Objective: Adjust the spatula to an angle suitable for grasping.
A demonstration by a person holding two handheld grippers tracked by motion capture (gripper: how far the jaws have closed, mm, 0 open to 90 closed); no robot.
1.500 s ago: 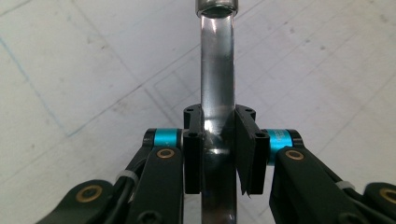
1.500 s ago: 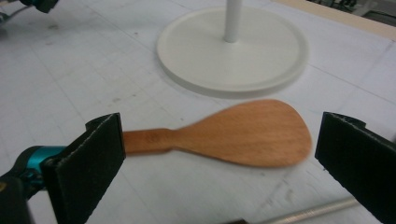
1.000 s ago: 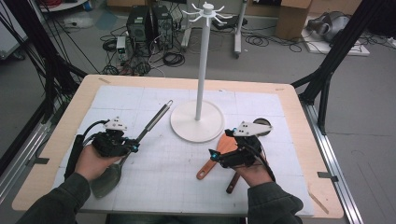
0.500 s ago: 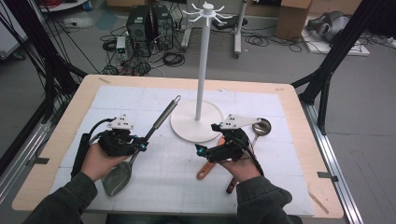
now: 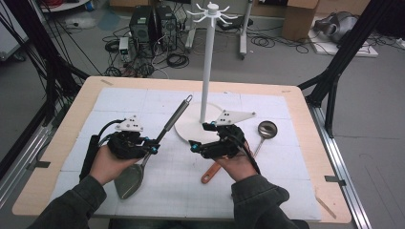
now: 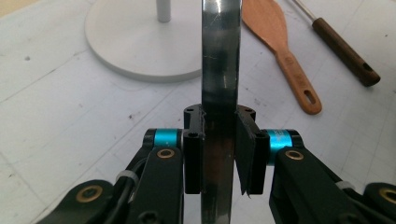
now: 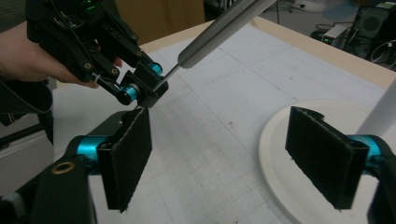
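A metal spatula (image 5: 174, 117) hangs off the mat in my left gripper (image 5: 152, 149), blade toward the person and round handle aimed at the stand. In the left gripper view, the left gripper (image 6: 219, 135) is shut on the spatula's flat shaft (image 6: 220, 70). My right gripper (image 5: 193, 145) points left at it, above the wooden spatula (image 5: 210, 174). In the right gripper view, the right gripper (image 7: 229, 158) is open; its jaws have just been closing with nothing between them. Ahead of it are the left gripper (image 7: 144, 91) and the spatula handle (image 7: 219, 30).
A white hook stand (image 5: 206, 71) rises from its round base (image 5: 191, 129) at the mat's middle. A ladle (image 5: 266, 129) with a dark handle lies to the right of the base. The wooden spatula (image 6: 280, 46) lies flat on the mat.
The left hand has carried the metal spatula up and to the right. The right gripper has moved left, away from the ladle and toward the left gripper, and its jaws stand narrower.
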